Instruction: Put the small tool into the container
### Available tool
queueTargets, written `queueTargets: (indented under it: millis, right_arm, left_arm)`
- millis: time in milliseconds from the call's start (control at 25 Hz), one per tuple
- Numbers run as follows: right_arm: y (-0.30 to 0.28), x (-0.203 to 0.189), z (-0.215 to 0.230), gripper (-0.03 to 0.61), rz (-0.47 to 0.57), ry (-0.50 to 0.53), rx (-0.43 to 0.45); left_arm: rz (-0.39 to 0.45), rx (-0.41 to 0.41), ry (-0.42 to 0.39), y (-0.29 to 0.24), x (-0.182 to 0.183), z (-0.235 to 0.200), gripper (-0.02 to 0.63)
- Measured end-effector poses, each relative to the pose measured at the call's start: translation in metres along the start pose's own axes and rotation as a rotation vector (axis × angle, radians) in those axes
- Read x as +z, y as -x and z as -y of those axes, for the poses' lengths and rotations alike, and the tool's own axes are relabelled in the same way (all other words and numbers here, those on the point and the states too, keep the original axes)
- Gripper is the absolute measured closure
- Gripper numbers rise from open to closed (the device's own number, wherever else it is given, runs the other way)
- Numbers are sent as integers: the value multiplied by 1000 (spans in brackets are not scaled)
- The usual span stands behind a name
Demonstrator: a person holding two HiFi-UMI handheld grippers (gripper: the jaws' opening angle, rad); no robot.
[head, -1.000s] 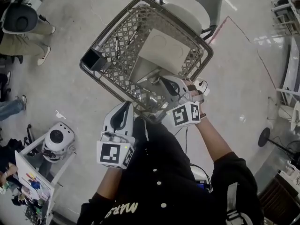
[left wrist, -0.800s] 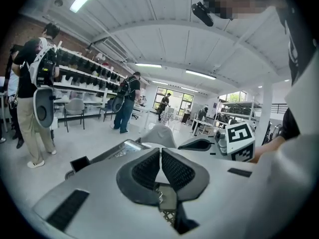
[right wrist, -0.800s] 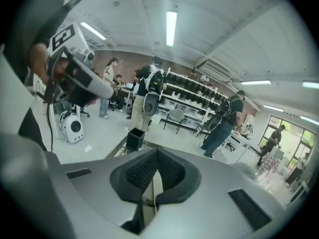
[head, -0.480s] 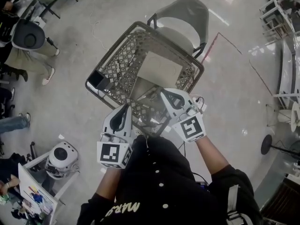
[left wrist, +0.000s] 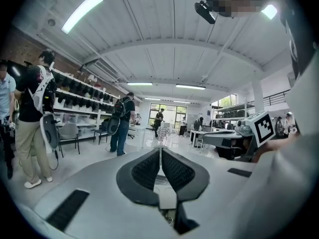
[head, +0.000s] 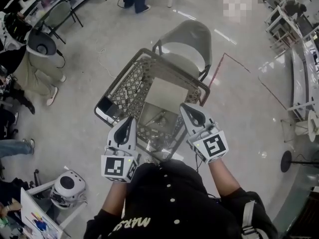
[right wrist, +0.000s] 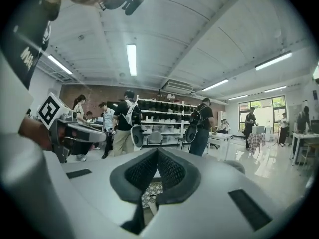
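At the far left, a person in khaki trousers is standing on the grey floor. Nearer, at the lower left, a white rounded device is sitting on a small stand.

A wire mesh cart is standing in the middle. A black box is sitting in its left corner, against the lattice wall. The left gripper is hovering over the cart's near left edge with its tip pointing away from the person. In the left gripper view its jaws are pressing flat together with nothing between them, and they are pointing out level across the room toward shelving and standing people.

The small tool is lying on the cart's shiny floor, between the two grippers and apart from both. It is too small to make out in detail. Just beyond it, a beige panel is resting inside the cart toward the far side.

The right gripper is hovering over the cart's near right edge, angled inward. In the right gripper view its jaws are also closing fully on each other and are holding nothing. A patch of lattice is showing below them.

Beyond the cart, a pale chair is standing against its far rim. To the right, a thin red line is running across the floor.
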State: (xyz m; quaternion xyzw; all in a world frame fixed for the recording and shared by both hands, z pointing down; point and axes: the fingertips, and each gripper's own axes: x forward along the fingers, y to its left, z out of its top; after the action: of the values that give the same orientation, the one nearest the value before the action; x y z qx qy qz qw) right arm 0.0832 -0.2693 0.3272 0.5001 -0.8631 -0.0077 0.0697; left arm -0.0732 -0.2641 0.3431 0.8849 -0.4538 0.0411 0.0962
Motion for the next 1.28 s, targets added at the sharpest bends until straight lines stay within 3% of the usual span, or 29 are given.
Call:
queueTargets:
  millis: [320, 760, 1280]
  right_arm:
    - [38, 29, 25, 565, 112, -105, -130]
    - [82, 32, 51, 565, 201, -175, -299]
    - [98, 22, 56, 565, 209, -193, -343]
  left_arm:
    - [69, 23, -23, 13, 29, -8, 577]
    - [103, 58, -48, 29, 37, -13, 577]
    - [95, 118, -50, 46, 30, -29, 577]
